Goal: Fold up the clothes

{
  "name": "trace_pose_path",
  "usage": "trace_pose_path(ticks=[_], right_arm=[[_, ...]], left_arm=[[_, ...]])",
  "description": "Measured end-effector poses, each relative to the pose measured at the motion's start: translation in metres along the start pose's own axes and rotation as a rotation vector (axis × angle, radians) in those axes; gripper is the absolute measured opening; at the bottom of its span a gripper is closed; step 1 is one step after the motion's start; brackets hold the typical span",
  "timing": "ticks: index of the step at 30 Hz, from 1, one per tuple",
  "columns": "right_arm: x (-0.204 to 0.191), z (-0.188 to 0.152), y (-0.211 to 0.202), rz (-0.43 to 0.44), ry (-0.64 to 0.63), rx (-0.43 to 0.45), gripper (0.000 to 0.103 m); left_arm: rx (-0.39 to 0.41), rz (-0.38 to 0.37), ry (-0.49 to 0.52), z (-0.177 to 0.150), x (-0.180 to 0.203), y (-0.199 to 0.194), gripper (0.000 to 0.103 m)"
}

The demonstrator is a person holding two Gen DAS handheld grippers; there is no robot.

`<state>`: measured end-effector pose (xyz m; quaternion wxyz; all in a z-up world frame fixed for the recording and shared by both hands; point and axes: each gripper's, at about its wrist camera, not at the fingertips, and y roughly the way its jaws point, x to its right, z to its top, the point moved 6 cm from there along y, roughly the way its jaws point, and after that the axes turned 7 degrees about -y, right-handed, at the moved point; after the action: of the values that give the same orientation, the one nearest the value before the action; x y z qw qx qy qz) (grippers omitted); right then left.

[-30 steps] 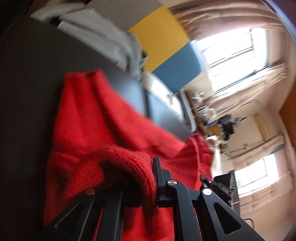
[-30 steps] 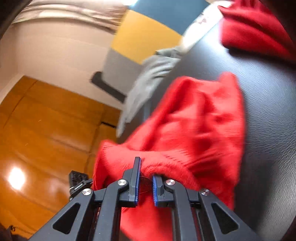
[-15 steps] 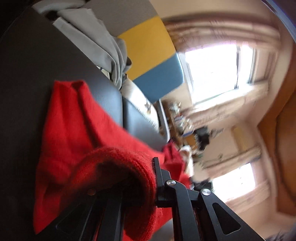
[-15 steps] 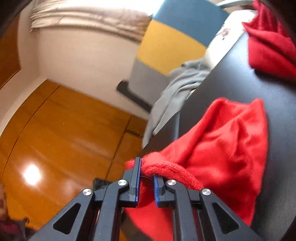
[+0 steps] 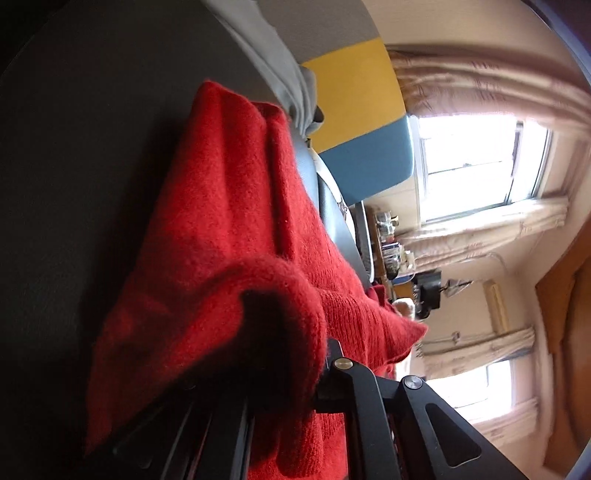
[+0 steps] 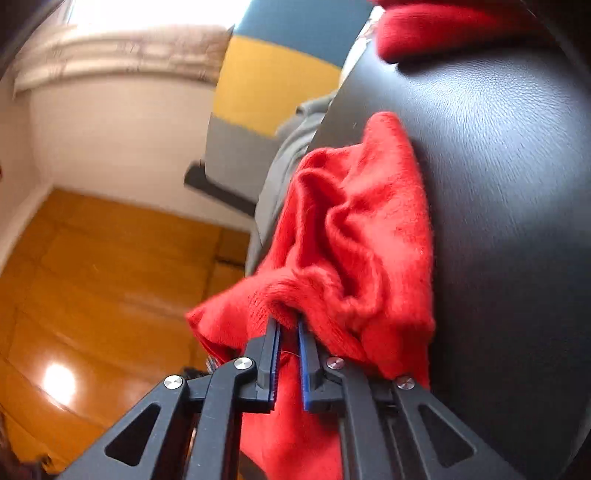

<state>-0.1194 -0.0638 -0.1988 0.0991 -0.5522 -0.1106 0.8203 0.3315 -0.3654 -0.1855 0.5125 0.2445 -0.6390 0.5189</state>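
A red knitted sweater (image 5: 229, 206) hangs lifted off the black leather surface (image 5: 74, 184). My left gripper (image 5: 291, 332) is shut on a thick rolled edge of it; the knit drapes over the fingers and hides the tips. In the right wrist view the same red sweater (image 6: 369, 229) bunches in folds against the black surface (image 6: 509, 184). My right gripper (image 6: 288, 325) is shut on another edge of it, the blue-padded fingers (image 6: 304, 350) pinching the knit. More red fabric (image 6: 443, 26) lies at the top.
A grey garment (image 5: 273, 66) lies at the far edge of the black surface, also in the right wrist view (image 6: 291, 147). Behind it stands a grey, yellow and blue panel (image 5: 354, 99). Windows with curtains (image 5: 476, 162) and a wooden floor (image 6: 92, 277) surround.
Both grippers have kept their hold and raised the sweater; it has drawn closer and bunched up. The views have tilted, so the grey garment and panel sit nearer.
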Motion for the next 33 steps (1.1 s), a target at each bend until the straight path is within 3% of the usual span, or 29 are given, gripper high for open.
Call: trace_pose_path(ticks=[5,9,14,18,21,22,23,27,29,33], right_arm=[[-0.029,-0.027,-0.022,-0.024,-0.052,-0.039,0.030],[-0.057,-0.041,-0.023,-0.005,-0.105,-0.105,0.038],[-0.069,-0.052,-0.001,-0.027,-0.146,-0.208,0.041],[-0.063,-0.046,0.021,-0.099,-0.150,-0.238,0.041],[-0.058,-0.045,0.027,-0.106,-0.134,-0.235,0.037],[-0.062,-0.045,0.027,-0.079,-0.136,-0.230,0.035],[-0.068,-0.042,0.027,-0.017,-0.122,-0.220,0.035],[-0.084,-0.010,0.022,0.088,-0.104,-0.103,0.037],[-0.085,0.013,0.021,0.118,-0.065,-0.029,0.041],[-0.076,0.039,0.029,0.051,-0.046,0.014,0.041]], left_arm=[[0.003,0.055,0.007,-0.038,-0.007,-0.037,0.009],[0.018,0.051,-0.006,-0.051,-0.004,-0.058,0.016],[0.029,-0.010,-0.017,-0.052,0.019,-0.060,0.061],[0.016,0.033,-0.001,-0.049,0.021,-0.052,0.059],[-0.015,0.055,0.002,-0.044,0.017,-0.044,0.039],[-0.032,0.039,-0.009,-0.042,0.017,-0.042,0.027],[-0.050,0.023,-0.020,-0.040,0.017,-0.039,0.026],[-0.006,-0.113,-0.062,-0.012,0.037,-0.044,0.027],[0.033,-0.176,-0.093,0.006,0.047,-0.049,0.039],[0.092,-0.096,-0.035,0.025,0.057,-0.053,0.046]])
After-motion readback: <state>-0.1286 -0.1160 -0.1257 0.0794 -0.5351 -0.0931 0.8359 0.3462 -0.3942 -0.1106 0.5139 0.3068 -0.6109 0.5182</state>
